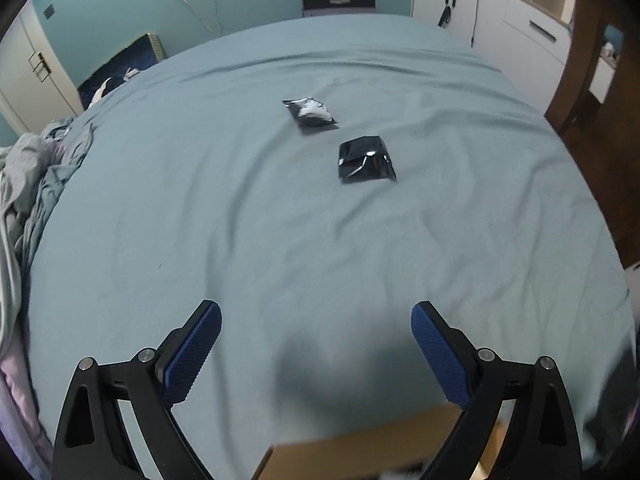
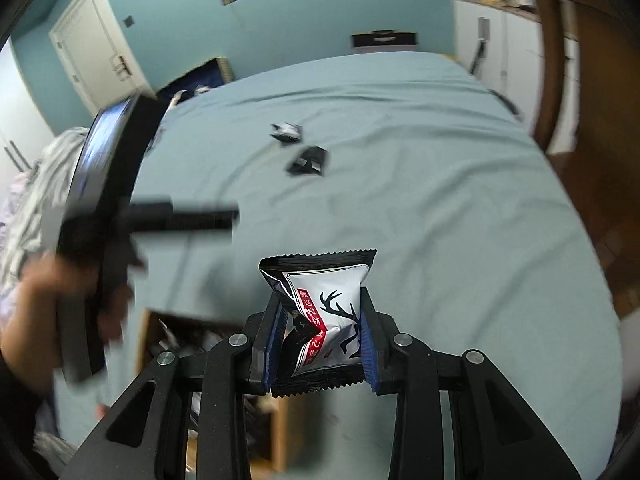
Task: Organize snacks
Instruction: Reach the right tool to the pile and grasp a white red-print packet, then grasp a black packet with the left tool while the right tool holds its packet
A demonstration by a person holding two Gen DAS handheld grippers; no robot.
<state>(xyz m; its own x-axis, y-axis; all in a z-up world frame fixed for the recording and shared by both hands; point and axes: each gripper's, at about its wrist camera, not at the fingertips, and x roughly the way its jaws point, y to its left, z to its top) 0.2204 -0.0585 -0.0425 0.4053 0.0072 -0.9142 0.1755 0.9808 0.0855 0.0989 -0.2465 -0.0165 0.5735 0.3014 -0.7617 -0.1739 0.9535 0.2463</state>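
Note:
Two black snack packets lie on the teal bed sheet (image 1: 280,220): a far packet (image 1: 310,114) with a white patch and a near packet (image 1: 366,159), all black. My left gripper (image 1: 316,312) hovers wide open above the sheet, well short of them, with nothing between its blue pads. In the right wrist view my right gripper (image 2: 324,308) is shut on a white-and-black snack packet (image 2: 326,312) with an antler print and red label, lifted above the bed. The same two packets (image 2: 287,132) (image 2: 310,161) lie beyond it. A cardboard box (image 2: 160,332) holding packets sits at the bed's near edge.
A person's hand (image 2: 52,292) holds the left gripper's body at the left of the right wrist view. Crumpled bedding (image 1: 28,184) piles at the bed's left side. White cabinets (image 1: 500,24) stand at the far right, and the cardboard box's edge (image 1: 360,444) shows below my left gripper.

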